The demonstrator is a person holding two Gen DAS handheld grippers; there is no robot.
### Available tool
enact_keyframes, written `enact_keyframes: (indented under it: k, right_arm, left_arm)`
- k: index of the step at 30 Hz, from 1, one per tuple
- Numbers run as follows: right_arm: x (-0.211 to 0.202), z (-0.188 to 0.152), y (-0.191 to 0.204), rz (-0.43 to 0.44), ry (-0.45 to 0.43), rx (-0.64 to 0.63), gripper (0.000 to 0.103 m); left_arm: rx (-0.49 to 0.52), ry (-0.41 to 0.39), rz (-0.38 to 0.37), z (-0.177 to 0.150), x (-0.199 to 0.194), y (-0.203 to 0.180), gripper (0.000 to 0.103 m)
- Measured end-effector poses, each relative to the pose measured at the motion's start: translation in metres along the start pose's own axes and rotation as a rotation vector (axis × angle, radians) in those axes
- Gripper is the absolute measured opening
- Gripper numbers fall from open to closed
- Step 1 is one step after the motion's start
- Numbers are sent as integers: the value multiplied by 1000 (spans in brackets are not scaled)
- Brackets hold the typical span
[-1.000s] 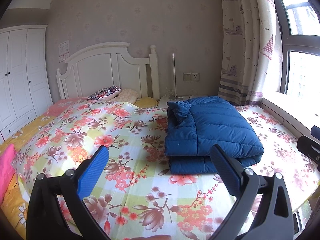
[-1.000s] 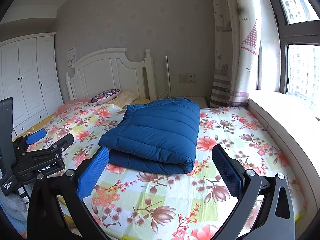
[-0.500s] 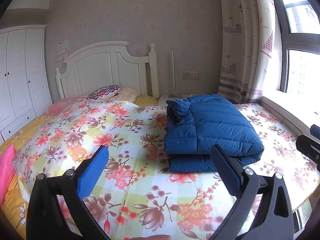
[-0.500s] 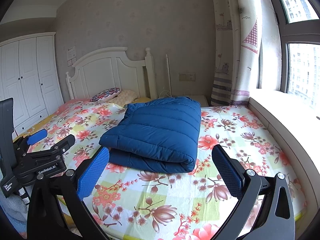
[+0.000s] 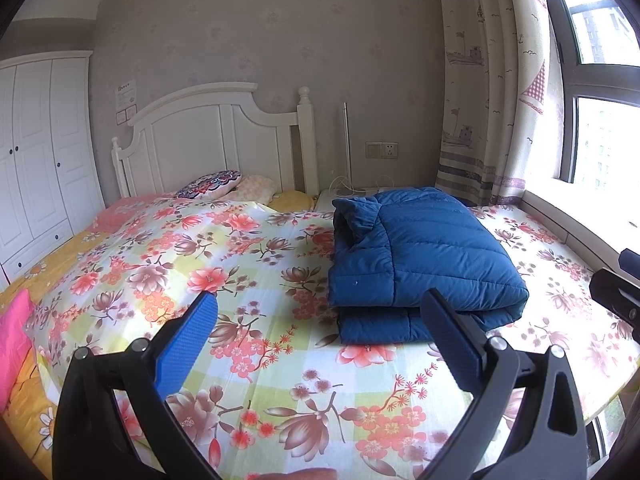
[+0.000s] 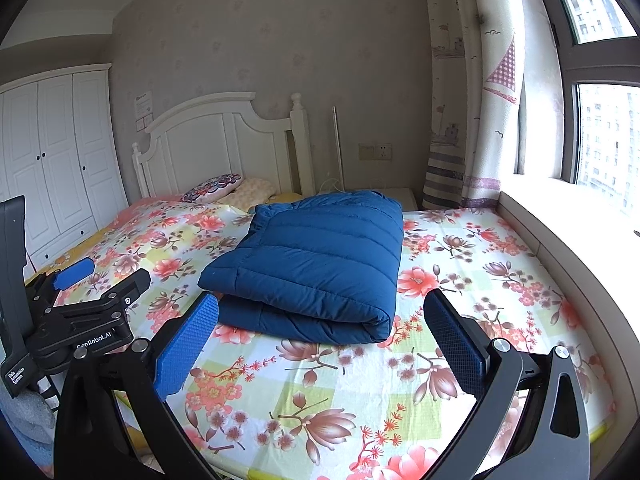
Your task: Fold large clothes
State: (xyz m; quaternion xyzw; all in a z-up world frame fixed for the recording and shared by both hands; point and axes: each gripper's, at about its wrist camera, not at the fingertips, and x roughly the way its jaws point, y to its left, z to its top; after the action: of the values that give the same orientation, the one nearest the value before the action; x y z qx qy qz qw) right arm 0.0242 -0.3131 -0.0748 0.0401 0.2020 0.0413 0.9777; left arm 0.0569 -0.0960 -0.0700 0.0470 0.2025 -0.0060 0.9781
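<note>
Blue padded jacket [image 5: 424, 256], folded into a thick rectangular bundle, collar end toward the headboard, lying on the floral bedspread [image 5: 256, 296] toward the window-side edge of the bed and nearer its foot than its head; the fold's rounded edge faces the foot in the right wrist view [image 6: 316, 264]. Left gripper [image 5: 320, 334]: jaws wide apart, empty, held above the foot of the bed, clear of the jacket. Right gripper [image 6: 322, 334]: jaws likewise spread, empty, also above the foot edge, apart from the jacket. Patterned pillow [image 5: 210, 184] and pale cushion [image 5: 256, 184] at the head edge, against the white headboard [image 5: 216, 136]. White wardrobe [image 5: 36, 168] beyond the far side edge. Printed curtain [image 5: 484, 80] and window [image 5: 600, 112] along the other side. Wall socket [image 5: 382, 150] beside the headboard.
</note>
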Motion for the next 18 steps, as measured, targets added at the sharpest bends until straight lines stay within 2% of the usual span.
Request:
enact_keyframes:
  k: [18]
  right_arm:
    - [-1,1,-1,0,0,2,99]
  left_arm:
    - [11,-7,-4,0,-2,1,101]
